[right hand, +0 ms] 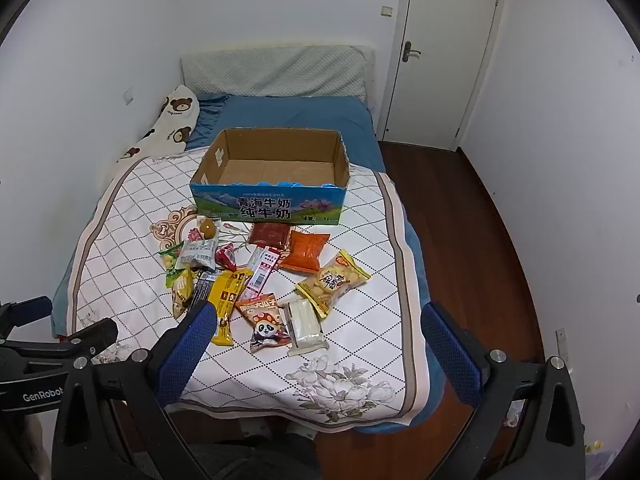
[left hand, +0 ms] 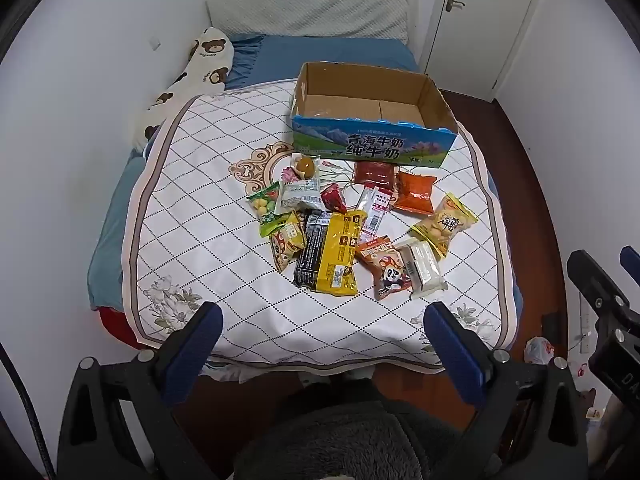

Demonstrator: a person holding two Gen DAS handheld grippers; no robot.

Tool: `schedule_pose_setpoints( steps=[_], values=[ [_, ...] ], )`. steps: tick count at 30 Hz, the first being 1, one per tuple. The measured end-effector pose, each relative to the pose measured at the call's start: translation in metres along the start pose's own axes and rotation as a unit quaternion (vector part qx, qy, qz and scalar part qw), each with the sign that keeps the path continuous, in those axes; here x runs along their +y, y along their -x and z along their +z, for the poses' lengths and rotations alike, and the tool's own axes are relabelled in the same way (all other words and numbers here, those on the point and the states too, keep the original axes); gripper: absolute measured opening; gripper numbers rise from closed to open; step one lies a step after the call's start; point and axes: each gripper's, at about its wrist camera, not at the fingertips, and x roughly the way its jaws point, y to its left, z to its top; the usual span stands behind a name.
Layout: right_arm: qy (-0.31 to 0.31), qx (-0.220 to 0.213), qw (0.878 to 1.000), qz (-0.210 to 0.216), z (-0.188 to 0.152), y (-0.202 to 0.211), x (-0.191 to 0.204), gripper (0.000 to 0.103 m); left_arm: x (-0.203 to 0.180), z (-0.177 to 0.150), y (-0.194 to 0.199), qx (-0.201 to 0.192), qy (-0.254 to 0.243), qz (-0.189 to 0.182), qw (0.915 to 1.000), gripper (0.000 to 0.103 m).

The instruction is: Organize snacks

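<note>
Several snack packets lie in a loose pile on the quilted bedspread (left hand: 192,216), among them a long yellow packet (left hand: 339,252), a panda packet (left hand: 386,270), a white packet (left hand: 422,268) and an orange packet (left hand: 414,194). Behind the pile stands an open, empty cardboard milk box (left hand: 372,152) with a blue printed front. The pile also shows in the right wrist view, with the yellow packet (right hand: 228,300), the panda packet (right hand: 264,326) and the box (right hand: 268,208). My left gripper (left hand: 322,316) is open and empty above the bed's near edge. My right gripper (right hand: 316,316) is open and empty, held near the pile.
A bear-print pillow (left hand: 200,68) and a grey headboard cushion (left hand: 308,14) lie at the far end of the bed. White walls run along the left. A dark wood floor (right hand: 472,240) and a closed white door (right hand: 444,52) are to the right.
</note>
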Motion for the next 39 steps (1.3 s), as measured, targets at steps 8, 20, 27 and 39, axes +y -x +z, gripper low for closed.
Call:
schedule_pose_setpoints(
  steps=[8,20,27,39],
  values=[
    [0.002,0.004,1.000,-0.004,-0.001,-0.001,0.001,0.103,-0.001,0.001,-0.003,0.000,-0.002,0.000,1.0000,0.103],
    [-0.001,0.009,1.000,-0.001,-0.007,-0.002,0.000,0.103,0.008,0.004,0.008,-0.005,0.001,0.003,1.0000,0.103],
    [-0.002,0.009,1.000,-0.003,-0.008,-0.001,0.000,0.103,0.007,-0.002,0.009,-0.005,-0.001,0.003,1.0000,0.103],
    [-0.005,0.014,1.000,-0.002,-0.008,-0.003,-0.001,0.103,0.003,-0.004,0.003,-0.003,-0.003,0.006,1.0000,0.103]
  ],
)
